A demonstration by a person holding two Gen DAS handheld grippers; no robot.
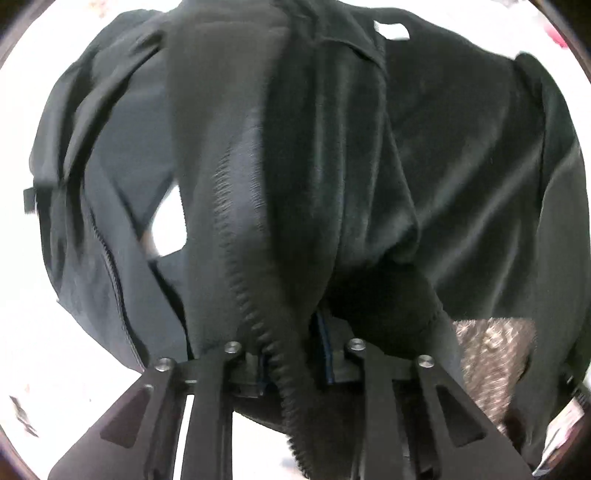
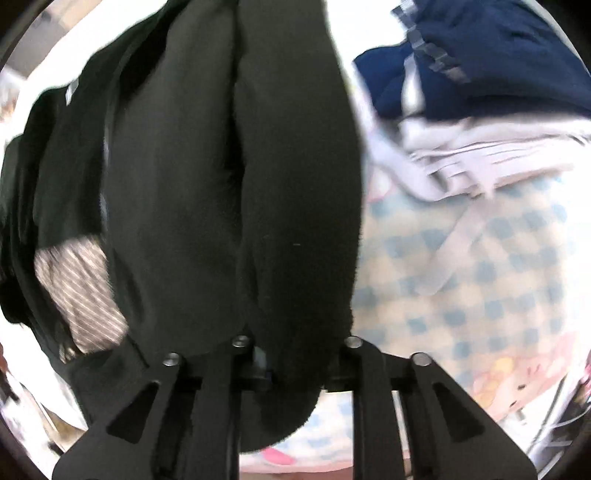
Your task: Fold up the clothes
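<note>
Left gripper [image 1: 291,365]: pointing down and pinching the black jacket [image 1: 332,166]; the jaws are standing narrowly apart with a fold of zipper edge running between them and bunching past the camera.
Right gripper [image 2: 295,369]: pointing down and clamping a thick rounded fold of the same garment [image 2: 229,184]; the jaws are nearly together with cloth filling the gap between them.
Black jacket, position: hanging from both grippers and draping down onto the pale surface [image 1: 48,350] beneath; in the left wrist view it is filling most of the field.
Zipper teeth [image 1: 255,310]: running as a toothed line down the held edge into the left jaws; a second zipper line [image 1: 114,280] is showing on the left panel.
White neck label [image 1: 393,29]: sitting at the top of the garment in the left wrist view.
Striped lining [image 2: 77,291]: showing brown with pale stripes inside the garment, at the left of the right wrist view; a mottled patch [image 1: 491,343] is also showing low right in the left wrist view.
Checked cloth [image 2: 480,266]: lying under the right side, pale with blue squares.
Navy garment [image 2: 491,59]: resting on a stack of white folded clothes [image 2: 491,147], well apart from the jacket, at upper right.
Image quality: both views are blurring slightly.
</note>
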